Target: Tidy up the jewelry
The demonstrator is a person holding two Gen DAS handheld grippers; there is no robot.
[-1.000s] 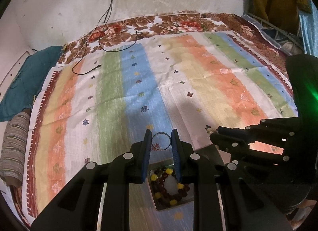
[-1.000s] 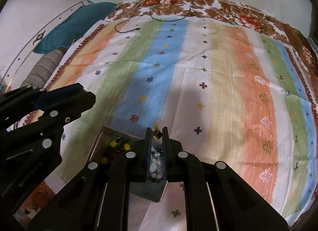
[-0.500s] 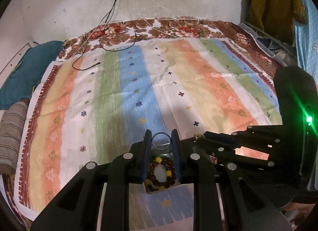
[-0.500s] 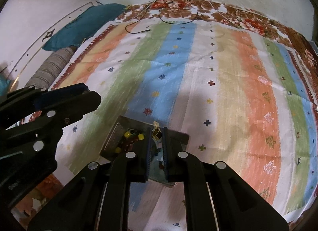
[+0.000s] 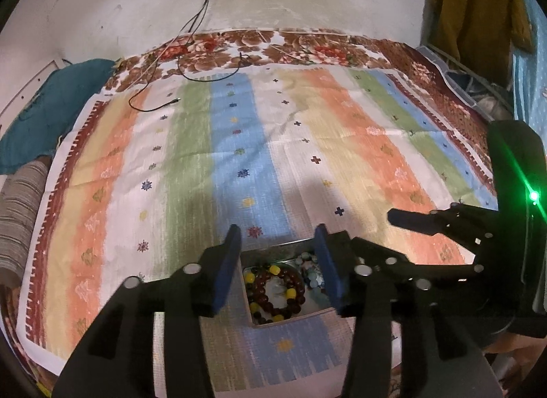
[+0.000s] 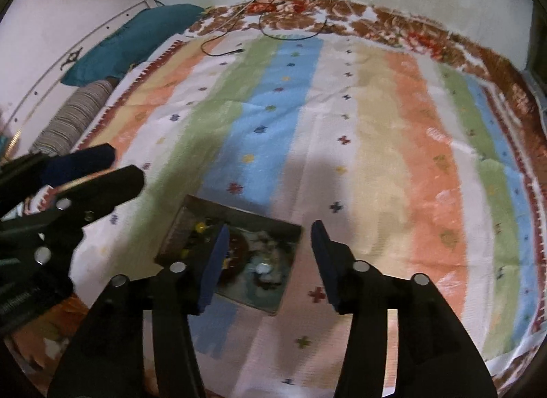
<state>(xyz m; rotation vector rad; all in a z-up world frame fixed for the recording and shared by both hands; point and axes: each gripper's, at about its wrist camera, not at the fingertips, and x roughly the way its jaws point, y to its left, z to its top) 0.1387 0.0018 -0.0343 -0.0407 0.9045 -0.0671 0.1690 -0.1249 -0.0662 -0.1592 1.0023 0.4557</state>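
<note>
both the left gripper [image 5: 277,263] and right gripper [image 6: 268,254] hang over the shallow grey metal jewelry tray [image 6: 191,216] near the striped bed's [image 5: 307,145] front edge, jaws opening and empty, seemingly a drop-off step; next comes finding another loose piece.

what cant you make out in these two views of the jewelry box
- Shallow open jewelry box, left wrist view: near side hidden by the opening left gripper.
- Pale small pieces, right wrist view: blurred, type unclear.
- Dark red bead bracelet: partly behind the opening right gripper's blue pad.
</note>
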